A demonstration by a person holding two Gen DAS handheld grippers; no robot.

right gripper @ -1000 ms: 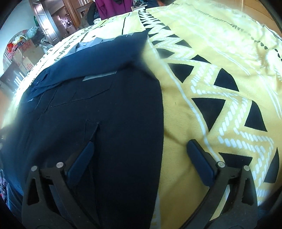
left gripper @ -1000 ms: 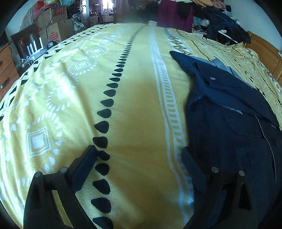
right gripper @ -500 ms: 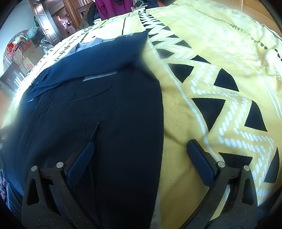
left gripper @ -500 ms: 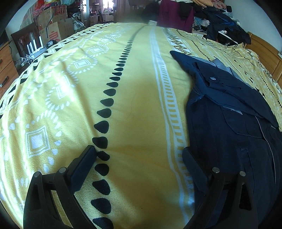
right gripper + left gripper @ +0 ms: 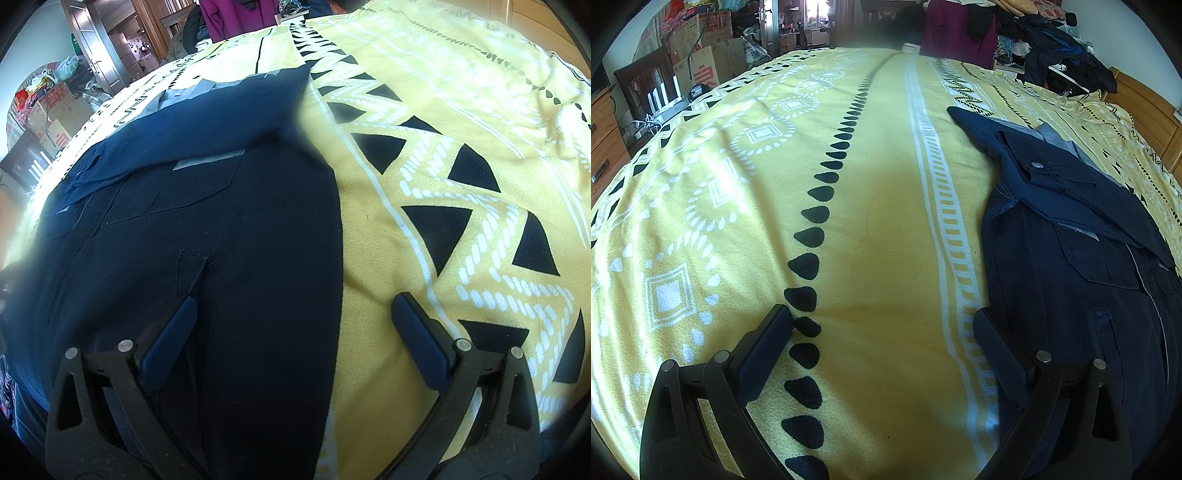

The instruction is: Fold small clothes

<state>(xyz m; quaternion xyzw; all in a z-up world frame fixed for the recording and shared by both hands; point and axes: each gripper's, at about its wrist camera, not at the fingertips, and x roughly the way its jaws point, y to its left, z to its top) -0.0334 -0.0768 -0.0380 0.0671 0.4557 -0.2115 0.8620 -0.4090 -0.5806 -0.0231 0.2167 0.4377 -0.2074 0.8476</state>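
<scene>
The dark navy garment point(image 5: 1082, 266) lies spread flat on a bed covered by a yellow blanket point(image 5: 886, 206) patterned in black and white; its upper part is folded over, showing a metal snap button point(image 5: 1037, 165) and a strip of grey lining point(image 5: 208, 159); a stitched pocket slit point(image 5: 195, 273) shows lower down. The left gripper point(image 5: 882, 325) hovers low over bare blanket just beside the garment's left edge, its jaws spread wide and holding nothing; its right finger reaches the cloth's border. The right gripper point(image 5: 293, 306) has its jaws wide apart too, empty, straddling the garment's right edge; one finger lies over the dark fabric, the other over the blanket. Cardboard boxes point(image 5: 713, 55) and heaped clothes point(image 5: 1060, 66) stand beyond the bed.
</scene>
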